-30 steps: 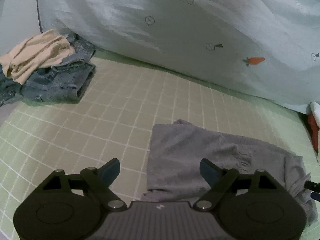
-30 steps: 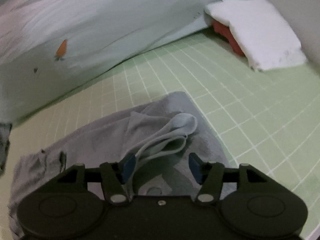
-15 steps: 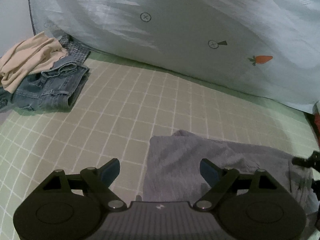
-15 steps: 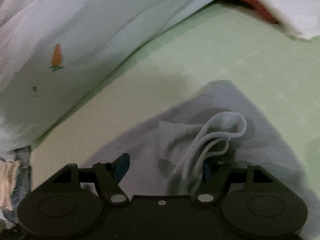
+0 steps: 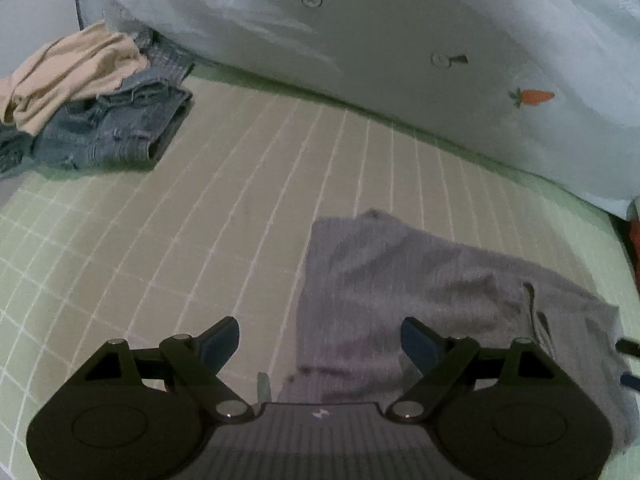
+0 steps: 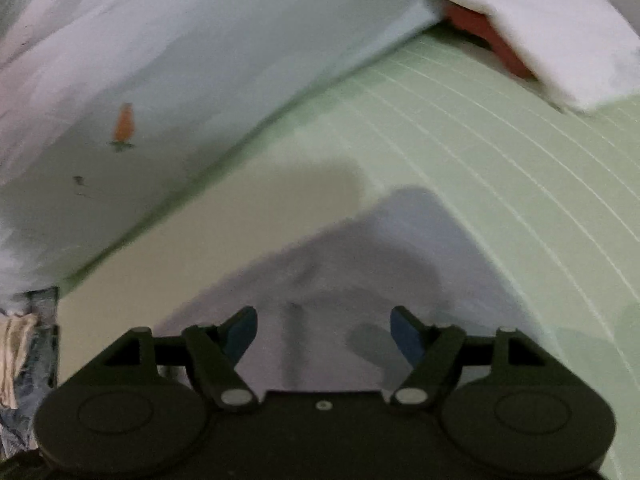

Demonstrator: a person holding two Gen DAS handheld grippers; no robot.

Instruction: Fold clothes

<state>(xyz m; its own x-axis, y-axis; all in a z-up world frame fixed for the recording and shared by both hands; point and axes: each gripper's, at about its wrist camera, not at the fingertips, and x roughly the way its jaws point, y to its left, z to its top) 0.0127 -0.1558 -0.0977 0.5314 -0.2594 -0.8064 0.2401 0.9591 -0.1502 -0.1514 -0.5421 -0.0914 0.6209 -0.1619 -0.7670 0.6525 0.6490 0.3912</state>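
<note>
Green sheet (image 5: 168, 240) with a white grid covers the bed across the left wrist view, and a pale blue quilt (image 5: 360, 40) printed with small carrots rises along its far edge. At the far left a beige garment (image 5: 76, 72) lies crumpled on top of folded denim jeans (image 5: 116, 132), both resting on the sheet beside the quilt. The grey garment (image 5: 420, 280) is spread flat on the sheet, right of centre, its left edge running down toward the camera. The left gripper (image 5: 320, 340) hangs over that near-left part of the cloth with its jaws spread wide and nothing between them; the right fingertip is over grey fabric, the left one over bare sheet. A dark bit of the other tool shows at the right edge.

From the right wrist, the picture is blurred by motion. The same green sheet (image 6: 500, 152) runs to the right, the quilt (image 6: 200, 60) fills the upper left, and a white folded cloth (image 6: 552, 28) lies on something red (image 6: 484, 36) at the far right corner. The grey garment (image 6: 380, 260) lies directly ahead of and beneath the right gripper (image 6: 324, 332), whose jaws are released and apart, gripping nothing. The denim pile (image 6: 36, 364) shows at the left edge.
</note>
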